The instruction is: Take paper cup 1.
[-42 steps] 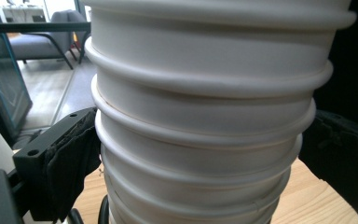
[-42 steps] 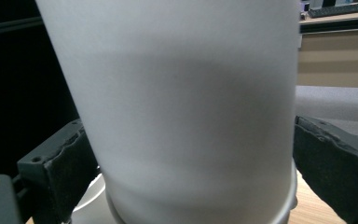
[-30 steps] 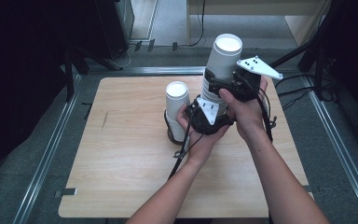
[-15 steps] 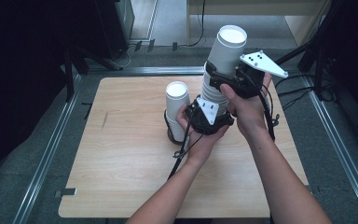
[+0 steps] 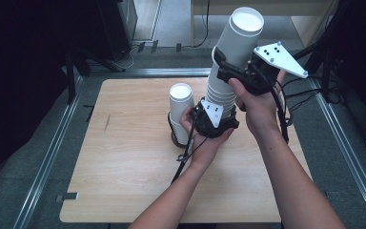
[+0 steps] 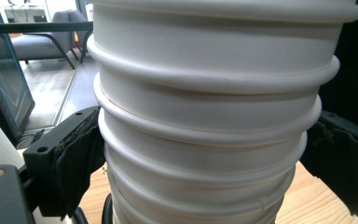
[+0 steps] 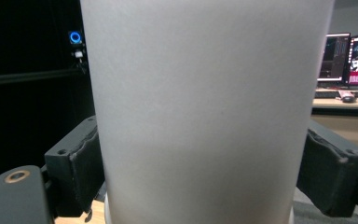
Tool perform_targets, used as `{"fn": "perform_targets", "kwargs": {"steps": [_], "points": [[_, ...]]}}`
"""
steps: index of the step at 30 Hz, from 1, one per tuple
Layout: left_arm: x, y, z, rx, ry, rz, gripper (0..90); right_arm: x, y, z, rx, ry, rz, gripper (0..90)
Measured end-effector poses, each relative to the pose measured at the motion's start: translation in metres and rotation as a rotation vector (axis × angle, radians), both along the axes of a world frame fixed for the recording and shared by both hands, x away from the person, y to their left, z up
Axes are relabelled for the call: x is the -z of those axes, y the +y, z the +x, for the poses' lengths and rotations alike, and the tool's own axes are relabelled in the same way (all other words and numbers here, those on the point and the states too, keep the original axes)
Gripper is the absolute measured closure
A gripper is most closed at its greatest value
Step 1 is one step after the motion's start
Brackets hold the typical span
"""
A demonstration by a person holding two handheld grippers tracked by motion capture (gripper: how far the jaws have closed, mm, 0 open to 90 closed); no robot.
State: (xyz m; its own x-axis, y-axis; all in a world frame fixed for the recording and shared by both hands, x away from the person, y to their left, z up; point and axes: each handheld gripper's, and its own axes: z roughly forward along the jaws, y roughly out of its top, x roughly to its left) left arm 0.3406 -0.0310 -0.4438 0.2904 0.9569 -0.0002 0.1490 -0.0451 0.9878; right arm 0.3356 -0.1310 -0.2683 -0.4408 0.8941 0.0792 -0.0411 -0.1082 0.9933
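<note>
Right claw (image 5: pixel 228 71) clamped on top cup (image 5: pixel 240 36), lifted partway out of stack (image 5: pixel 217 98) below; left claw (image 5: pixel 209 121) pinching that stack low down, second stack (image 5: pixel 180 112) just beside it on table (image 5: pixel 124 176).

Left gripper view: ringed rims of stack (image 6: pixel 209 126) gripped between both pads.

Right gripper view: plain cup wall (image 7: pixel 205 112) squeezed between pads.

Probably mid-separation: cup raised, not yet free; clearing the stack and setting it down remain.

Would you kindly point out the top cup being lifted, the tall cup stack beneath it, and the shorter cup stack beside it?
top cup (image 5: pixel 240 40), high view, on its side wall.
tall cup stack (image 6: pixel 205 154), left gripper view, on its stacked rims.
shorter cup stack (image 5: pixel 181 98), high view, on its upper wall.
</note>
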Motion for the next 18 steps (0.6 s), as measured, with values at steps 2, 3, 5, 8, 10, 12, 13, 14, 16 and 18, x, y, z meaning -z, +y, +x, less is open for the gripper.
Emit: {"fn": "perform_targets", "kwargs": {"steps": [2, 3, 5, 8, 10, 12, 13, 14, 16, 18], "points": [[0.0, 0.0, 0.0, 0.002, -0.001, 0.002, 3.3, -0.004, -0.001, -0.003, 0.0, 0.0, 0.005, 13.0], [0.0, 0.0, 0.0, 0.002, -0.002, 0.004, 3.3, -0.006, -0.001, -0.005, 0.005, -0.003, 0.001, 13.0], [0.0, 0.0, 0.0, 0.002, -0.003, 0.002, 3.3, -0.011, -0.003, -0.008, 0.011, -0.006, 0.002, 13.0], [0.0, 0.0, 0.0, 0.003, -0.004, 0.003, 3.3, -0.016, -0.005, -0.014, 0.006, -0.021, 0.011, 13.0], [0.0, 0.0, 0.0, 0.004, -0.003, 0.003, 3.3, -0.022, -0.008, -0.019, 0.007, -0.035, 0.008, 13.0], [0.0, 0.001, 0.0, 0.005, -0.002, 0.003, 3.3, -0.025, -0.011, -0.023, 0.009, -0.045, 0.008, 13.0], [0.0, 0.001, 0.0, 0.006, -0.002, 0.003, 3.4, -0.026, -0.013, -0.025, 0.011, -0.05, 0.006, 13.0], [0.0, 0.001, 0.0, 0.006, -0.002, 0.003, 3.4, -0.026, -0.013, -0.025, 0.011, -0.05, 0.006, 13.0], [0.0, 0.001, 0.0, 0.008, -0.001, 0.004, 3.4, -0.029, -0.021, -0.031, 0.016, -0.057, 0.008, 13.0], [0.0, 0.001, 0.0, 0.009, 0.0, 0.005, 3.4, -0.03, -0.025, -0.034, 0.022, -0.057, 0.015, 13.0]]}}
